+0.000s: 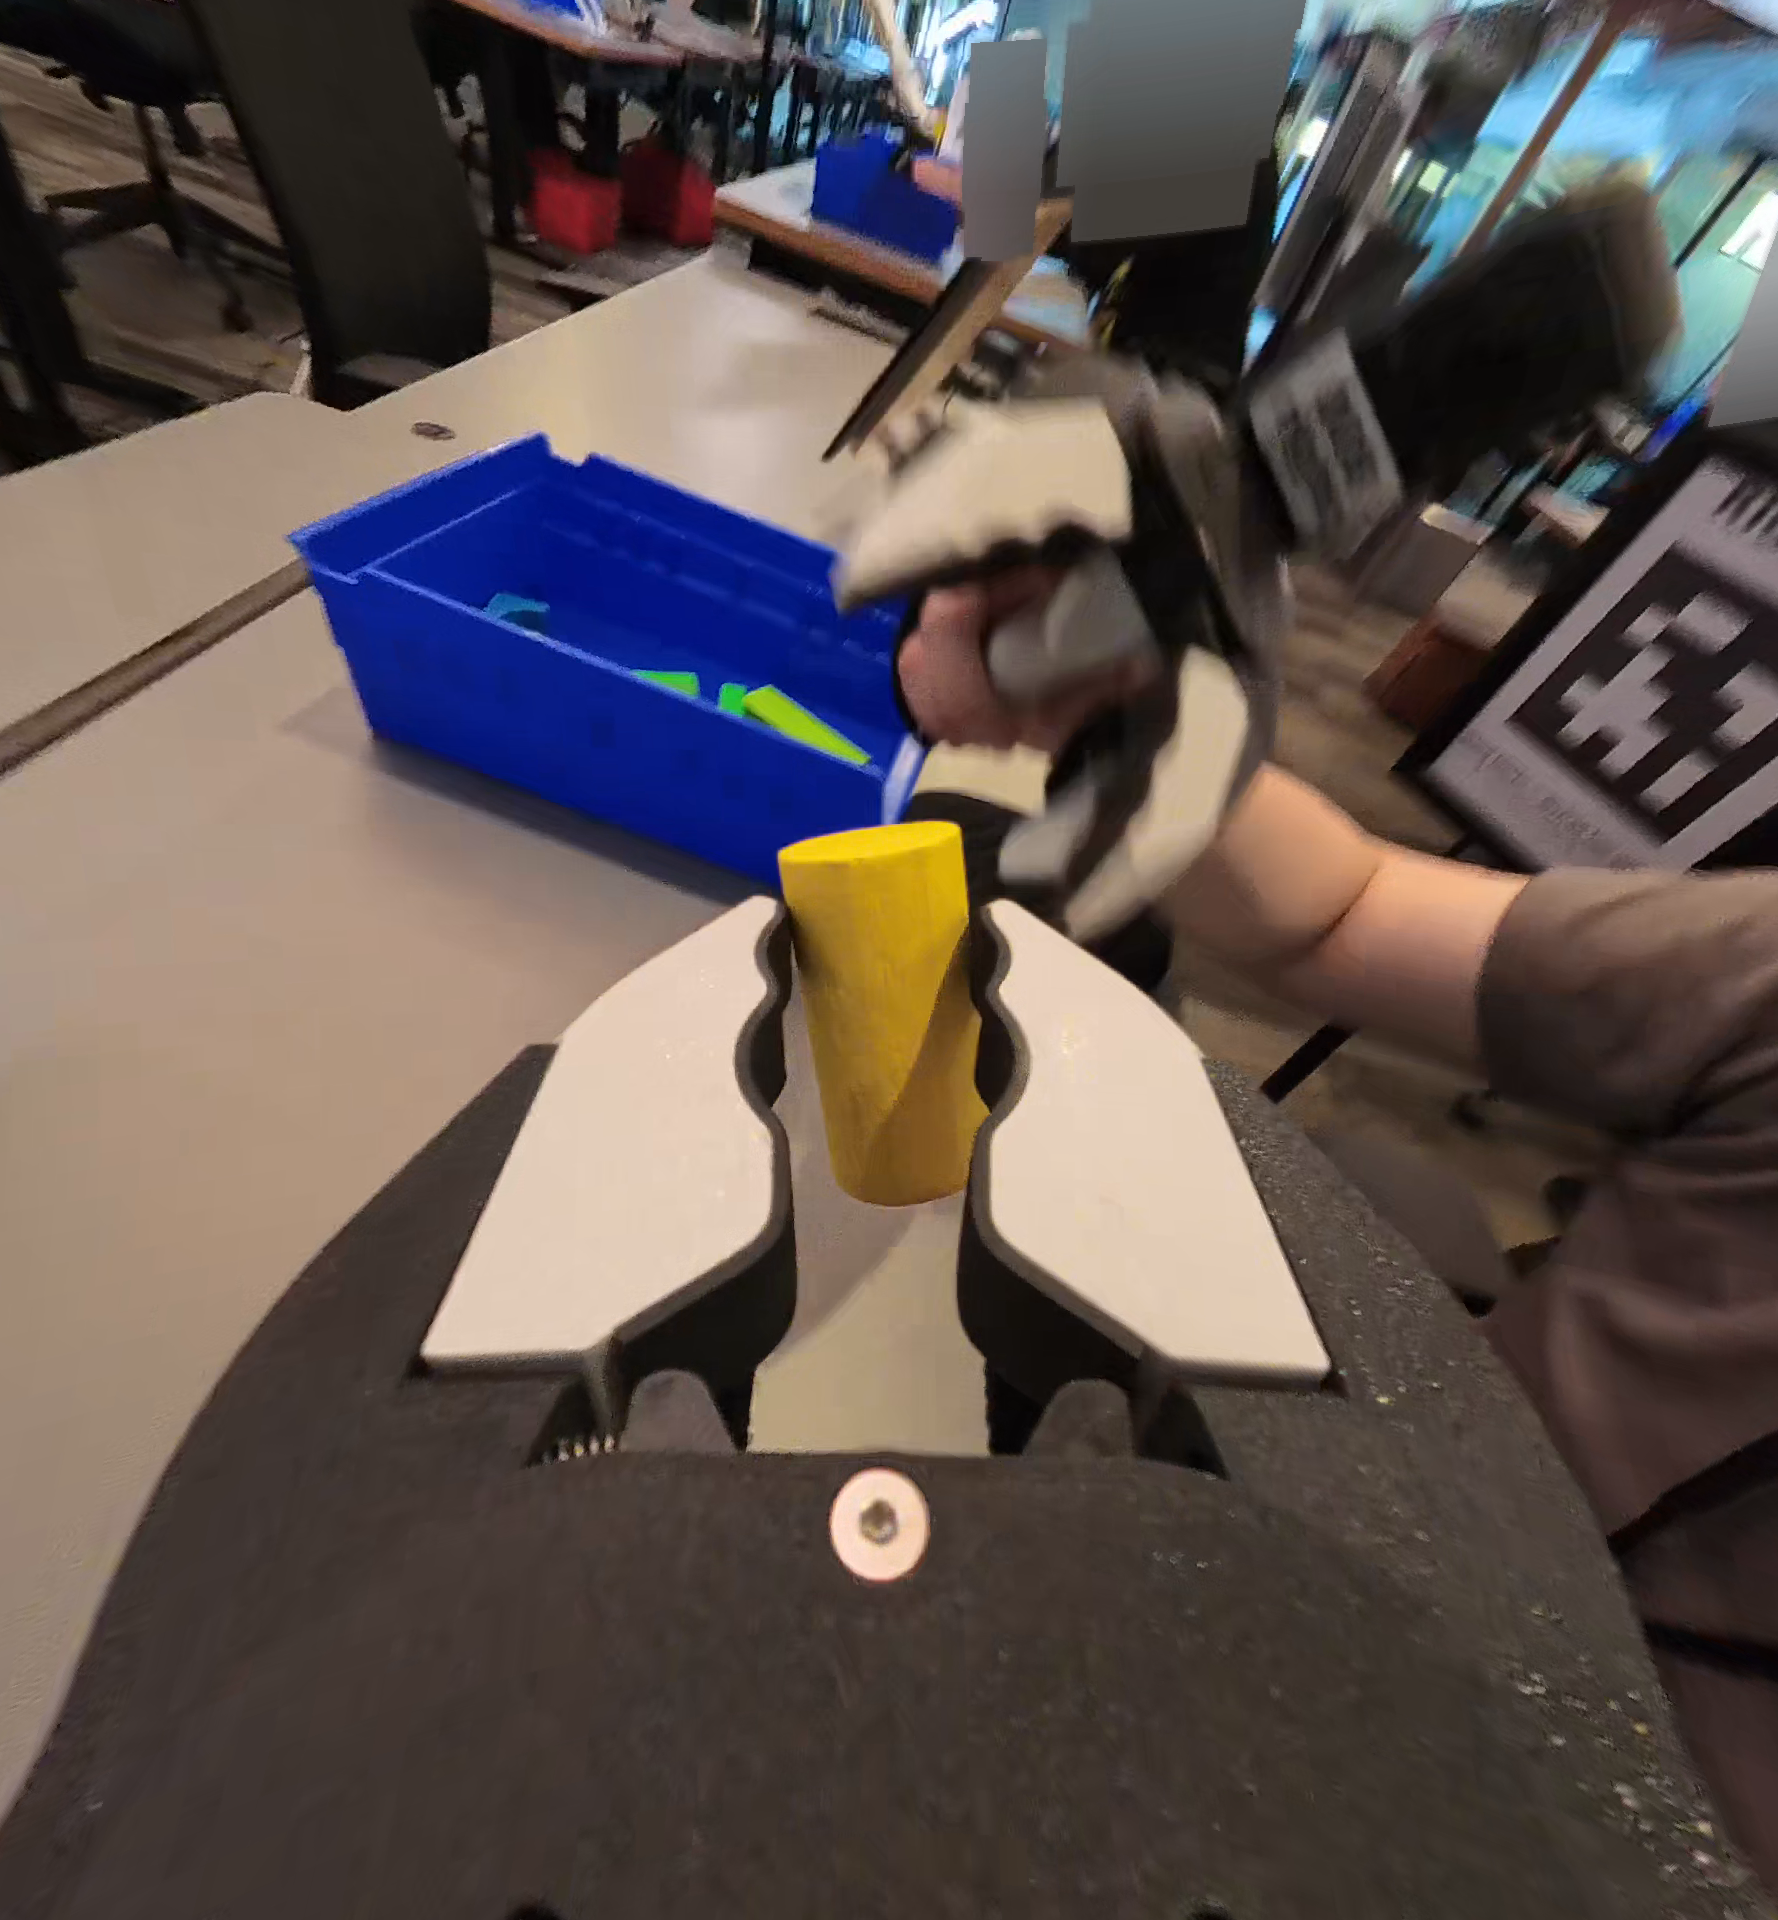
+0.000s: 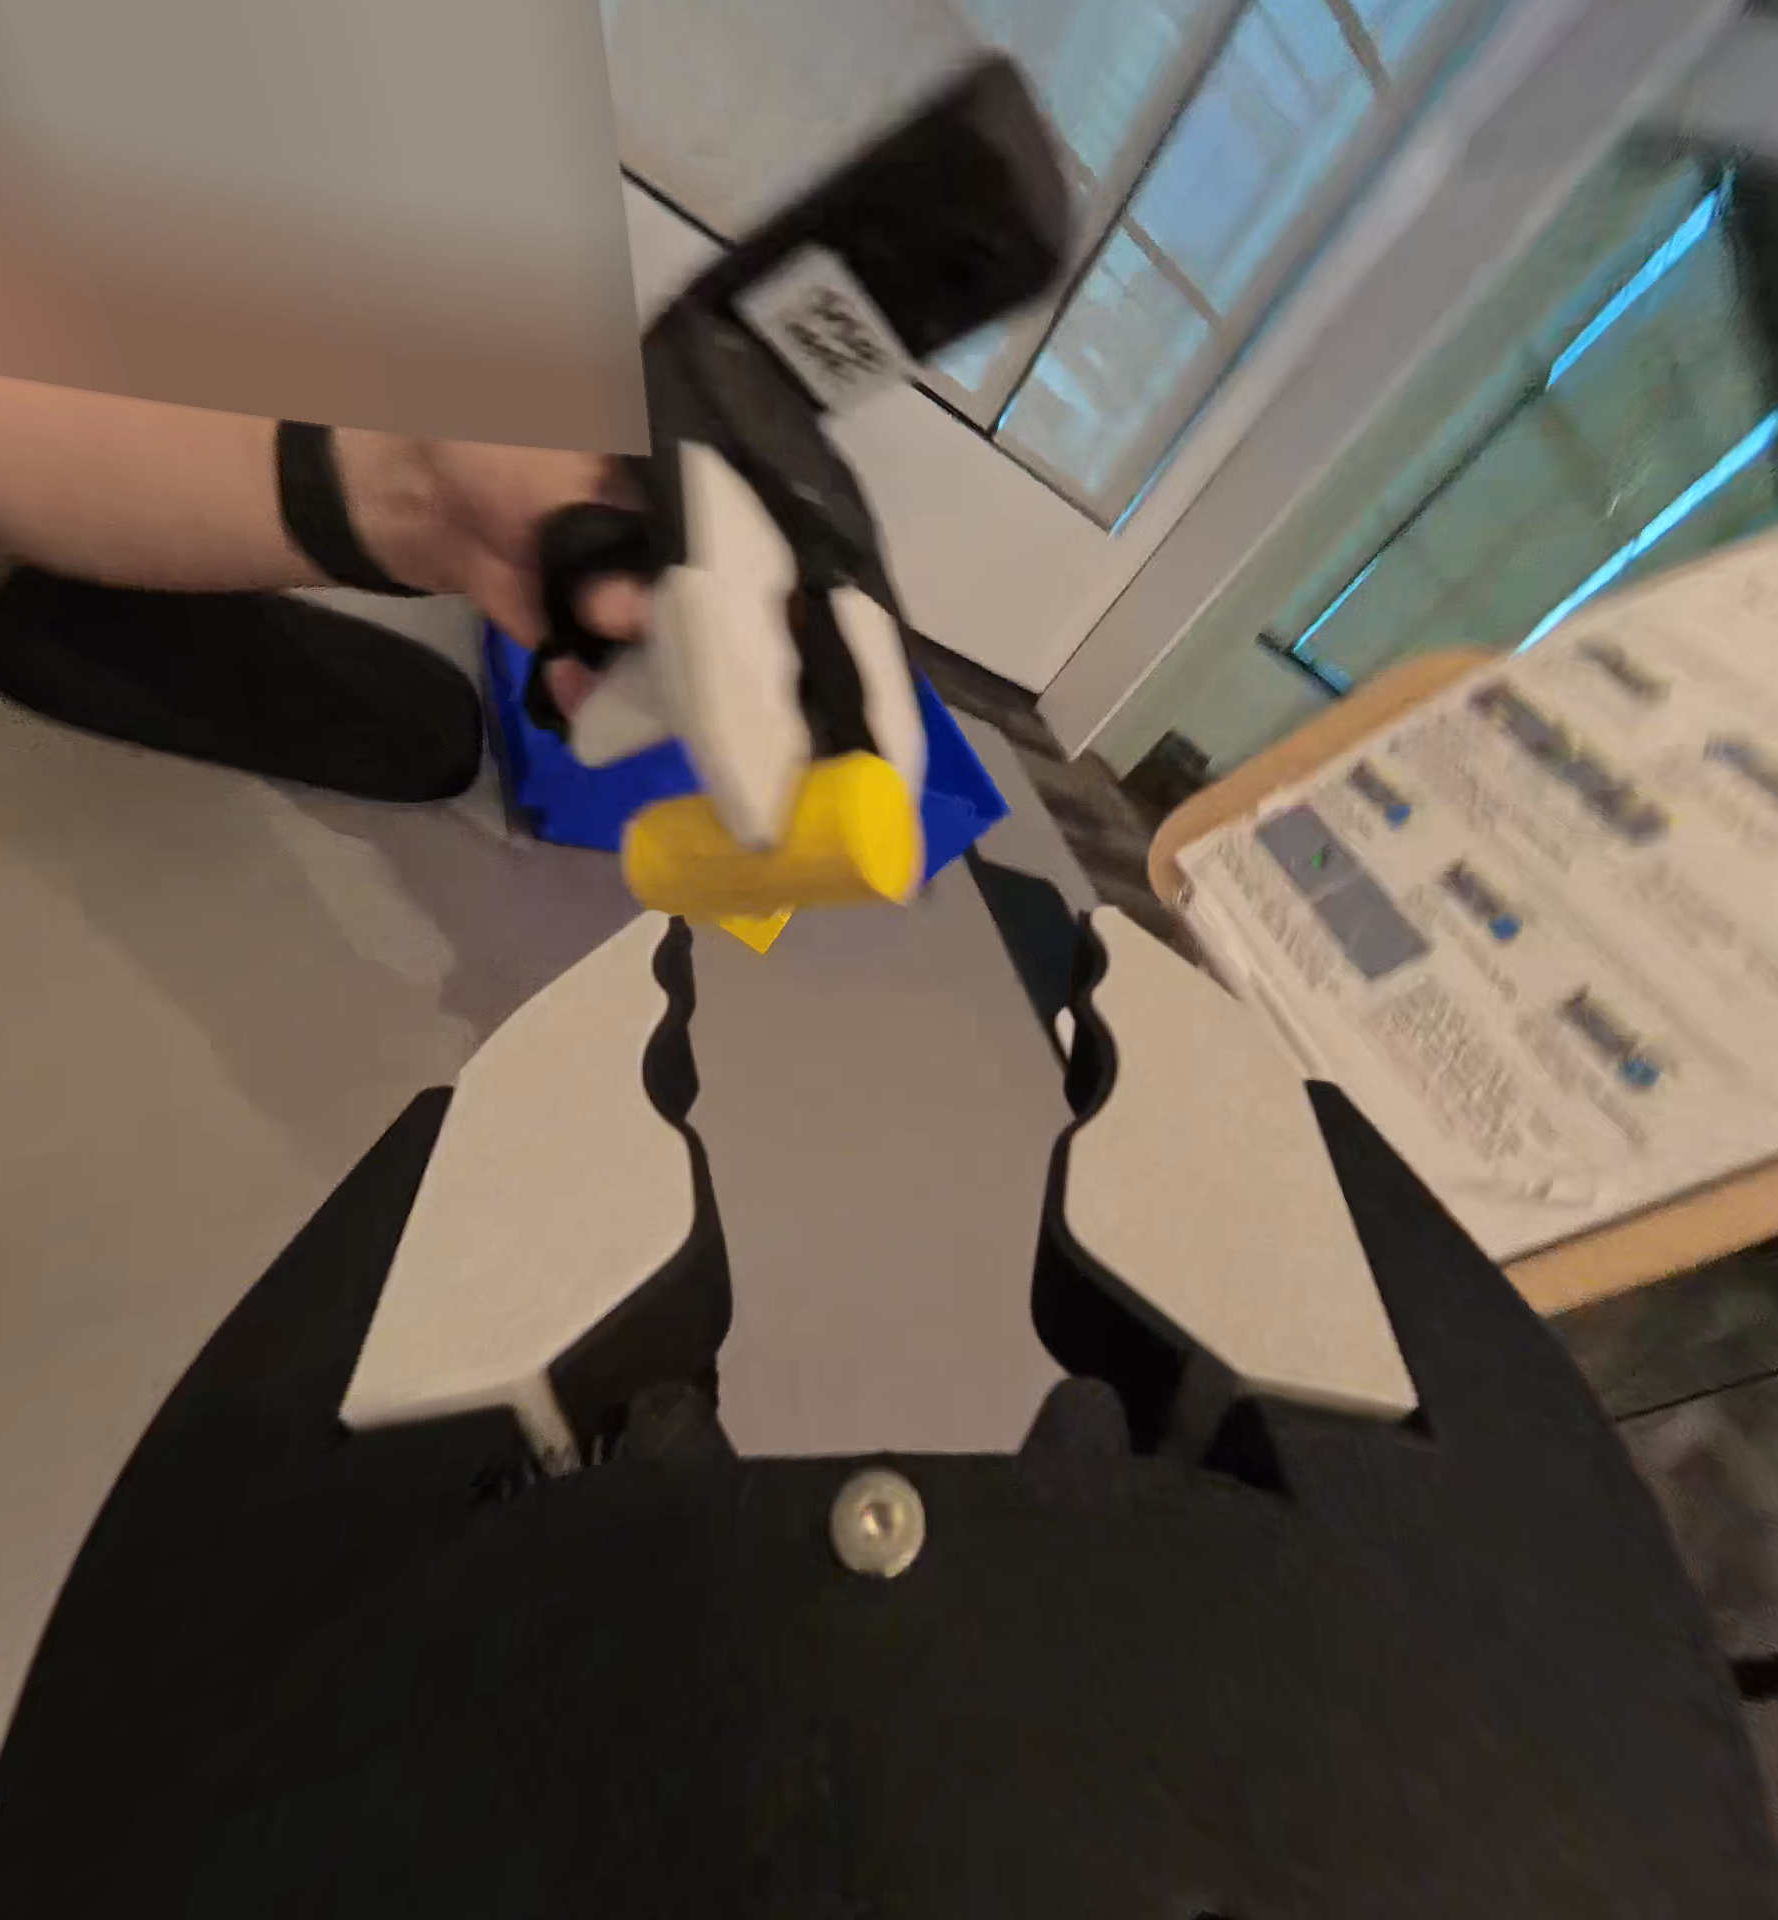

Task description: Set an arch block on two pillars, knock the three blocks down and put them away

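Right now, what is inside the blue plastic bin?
Inside the blue plastic bin lie green blocks and a blue block. Its near wall hides the floor beneath them.

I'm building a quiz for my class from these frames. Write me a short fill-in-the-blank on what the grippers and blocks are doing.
1. The left gripper is shut on a ____ wooden cylinder block.
2. The right gripper is open and holds ____.
3. Green blocks lie inside the ____ plastic bin.
4. The bin stands on a ____ table.

Missing words: yellow; nothing; blue; grey
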A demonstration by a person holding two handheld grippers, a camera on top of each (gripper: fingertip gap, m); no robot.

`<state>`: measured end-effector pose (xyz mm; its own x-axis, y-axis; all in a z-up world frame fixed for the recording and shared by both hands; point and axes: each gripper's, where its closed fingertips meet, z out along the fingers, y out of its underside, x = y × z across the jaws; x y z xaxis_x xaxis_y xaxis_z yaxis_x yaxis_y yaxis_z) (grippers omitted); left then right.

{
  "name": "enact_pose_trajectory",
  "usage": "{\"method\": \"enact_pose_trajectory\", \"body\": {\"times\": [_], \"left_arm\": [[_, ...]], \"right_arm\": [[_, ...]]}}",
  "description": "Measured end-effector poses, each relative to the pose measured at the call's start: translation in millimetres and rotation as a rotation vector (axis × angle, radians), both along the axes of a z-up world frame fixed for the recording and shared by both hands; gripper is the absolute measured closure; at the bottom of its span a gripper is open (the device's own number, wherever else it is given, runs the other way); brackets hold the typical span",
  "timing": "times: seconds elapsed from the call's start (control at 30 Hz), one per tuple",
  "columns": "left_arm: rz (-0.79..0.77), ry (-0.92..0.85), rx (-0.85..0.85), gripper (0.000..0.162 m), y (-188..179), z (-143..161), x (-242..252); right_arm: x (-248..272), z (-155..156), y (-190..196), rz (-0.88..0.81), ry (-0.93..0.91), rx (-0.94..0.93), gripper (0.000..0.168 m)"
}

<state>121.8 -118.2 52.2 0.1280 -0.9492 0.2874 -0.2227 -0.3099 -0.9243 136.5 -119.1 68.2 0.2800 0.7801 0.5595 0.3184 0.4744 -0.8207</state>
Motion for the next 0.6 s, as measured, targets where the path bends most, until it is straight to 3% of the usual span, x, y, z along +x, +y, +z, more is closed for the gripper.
{"method": "enact_pose_trajectory", "body": {"times": [0.13, 0.23, 0.3, 0.37, 0.5, 0.53, 0.6], "left_arm": [[-0.015, -0.114, -0.193, 0.129, 3, 9, 15], [-0.031, -0.154, -0.257, 0.129, 4, 10, 20], [-0.056, -0.167, -0.288, 0.129, 2, 10, 22], [-0.057, -0.181, -0.310, 0.129, 3, 9, 22], [-0.027, -0.117, -0.218, 0.123, 9, 4, 10], [0.026, -0.052, -0.172, 0.111, 17, -2, 2], [0.134, 0.138, -0.052, 0.107, 33, -21, -22]], "right_arm": [[-26, -10, -12, -0.079, -0.046, 0.287, 0.089], [-29, -12, 1, -0.182, -0.042, 0.332, 0.083], [-26, -8, 7, -0.231, -0.018, 0.354, 0.096], [-27, -10, 8, -0.206, -0.026, 0.326, 0.096], [-7, -4, 18, -0.230, -0.034, 0.237, 0.096], [9, 0, 28, -0.274, -0.052, 0.225, 0.096], [61, 1, 60, -0.408, -0.104, 0.125, 0.096]]}}
